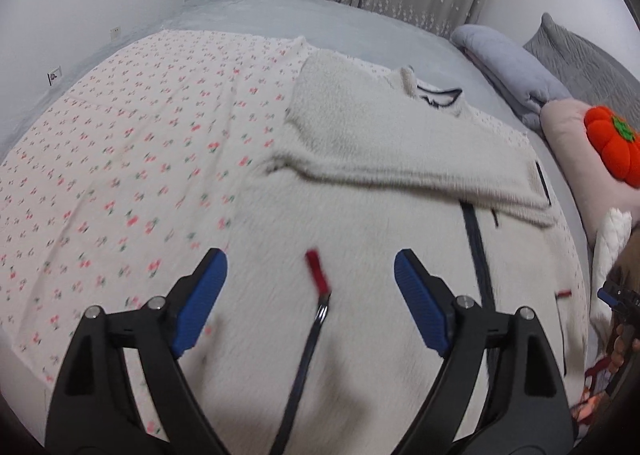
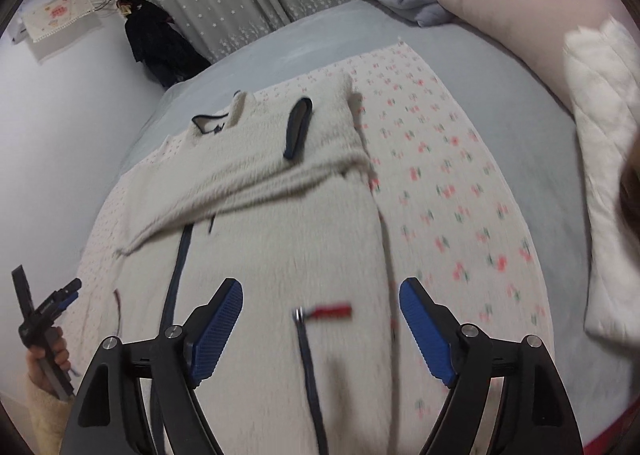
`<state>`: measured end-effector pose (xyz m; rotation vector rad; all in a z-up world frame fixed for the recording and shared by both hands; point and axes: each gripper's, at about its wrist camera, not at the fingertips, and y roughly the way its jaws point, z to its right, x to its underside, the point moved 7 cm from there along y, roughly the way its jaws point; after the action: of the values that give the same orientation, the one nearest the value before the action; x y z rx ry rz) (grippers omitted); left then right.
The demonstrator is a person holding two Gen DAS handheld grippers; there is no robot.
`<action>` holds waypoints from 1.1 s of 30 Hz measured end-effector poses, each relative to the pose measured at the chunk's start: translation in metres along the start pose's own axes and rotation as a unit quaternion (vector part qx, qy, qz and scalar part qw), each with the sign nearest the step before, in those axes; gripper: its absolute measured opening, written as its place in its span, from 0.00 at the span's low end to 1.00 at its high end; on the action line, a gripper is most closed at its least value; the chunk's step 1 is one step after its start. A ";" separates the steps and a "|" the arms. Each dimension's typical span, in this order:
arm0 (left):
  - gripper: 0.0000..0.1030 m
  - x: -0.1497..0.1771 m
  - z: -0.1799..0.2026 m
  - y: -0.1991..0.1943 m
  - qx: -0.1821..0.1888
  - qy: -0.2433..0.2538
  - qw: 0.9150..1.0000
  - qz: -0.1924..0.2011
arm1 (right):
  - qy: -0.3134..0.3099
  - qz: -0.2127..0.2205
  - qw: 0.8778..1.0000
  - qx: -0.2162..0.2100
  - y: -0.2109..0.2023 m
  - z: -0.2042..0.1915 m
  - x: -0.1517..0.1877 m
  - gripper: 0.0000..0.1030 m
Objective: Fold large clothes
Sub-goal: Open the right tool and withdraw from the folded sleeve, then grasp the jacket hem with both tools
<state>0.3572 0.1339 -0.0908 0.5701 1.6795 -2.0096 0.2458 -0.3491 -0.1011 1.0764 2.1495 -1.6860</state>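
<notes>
Both grippers are hanging tilted downward over the bed (image 1: 280, 21), each with its blue pads spread wide and nothing between them. The left gripper (image 1: 310, 297) is pointing across the cream fleece jacket (image 1: 360, 215), which is lying flat on a cherry-print sheet (image 1: 120, 135) with one sleeve (image 1: 400, 159) folded across the chest. A red zipper pull (image 1: 317, 271) is showing on the fleece between its fingers. The right gripper (image 2: 320, 325) is hovering over the jacket's other side, near the edge by the sheet. At the left edge of the right wrist view, a hand (image 2: 50, 355) in a fuzzy sleeve is gripping the left gripper's handle.
</notes>
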 end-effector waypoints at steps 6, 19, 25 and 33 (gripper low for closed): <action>0.83 0.050 -0.027 -0.008 0.000 0.008 0.999 -0.043 | 0.020 -0.037 0.999 -0.020 -0.011 0.016 0.066 0.80; 0.83 0.139 -0.053 0.011 0.067 -0.008 0.990 -0.127 | 0.041 -0.048 0.994 -0.084 0.004 0.023 0.138 0.80; 0.83 0.149 -0.038 0.001 0.121 0.008 0.987 -0.108 | 0.064 -0.049 0.988 -0.130 0.001 0.024 0.142 0.80; 0.83 0.164 -0.019 -0.012 0.226 -0.015 0.968 -0.109 | 0.077 -0.063 0.974 -0.203 0.001 0.009 0.167 0.63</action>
<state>0.2184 0.1409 -0.1797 0.5155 1.3109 -2.5741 0.1251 -0.2880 -0.1989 0.9947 2.5580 -1.1567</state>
